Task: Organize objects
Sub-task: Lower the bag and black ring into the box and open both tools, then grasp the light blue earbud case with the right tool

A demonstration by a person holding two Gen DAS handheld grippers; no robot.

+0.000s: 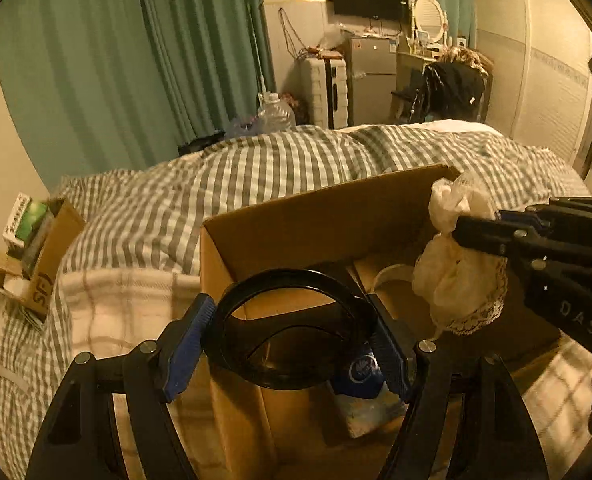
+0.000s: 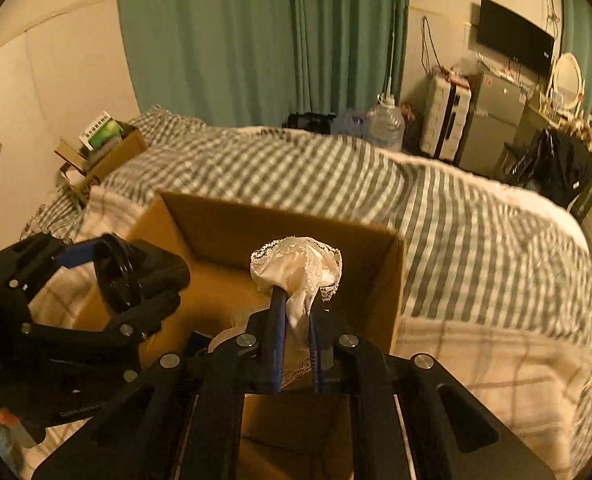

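An open cardboard box [image 1: 316,216] [image 2: 280,220] stands on the bed. My left gripper [image 1: 292,336] is shut on a glossy black ring-shaped holder [image 1: 296,320] and holds it over the box's near left edge; both also show in the right wrist view, gripper [image 2: 112,276], holder [image 2: 116,276]. My right gripper [image 2: 296,304] is shut on a bunched white lace cloth [image 2: 296,268] above the box's opening; in the left wrist view the gripper [image 1: 476,232] and cloth [image 1: 452,280] hang at the box's right side. Inside the box lie a blue-and-white packet [image 1: 360,380] and a pale round item [image 1: 392,272].
A grey-and-white checked duvet [image 1: 256,176] covers the bed [image 2: 476,240]. A small cardboard box with green packets [image 1: 32,244] [image 2: 104,148] sits at the bed's far left by the wall. Beyond the bed are green curtains [image 1: 116,60], a water jug [image 2: 384,124], a suitcase, a fridge and a TV.
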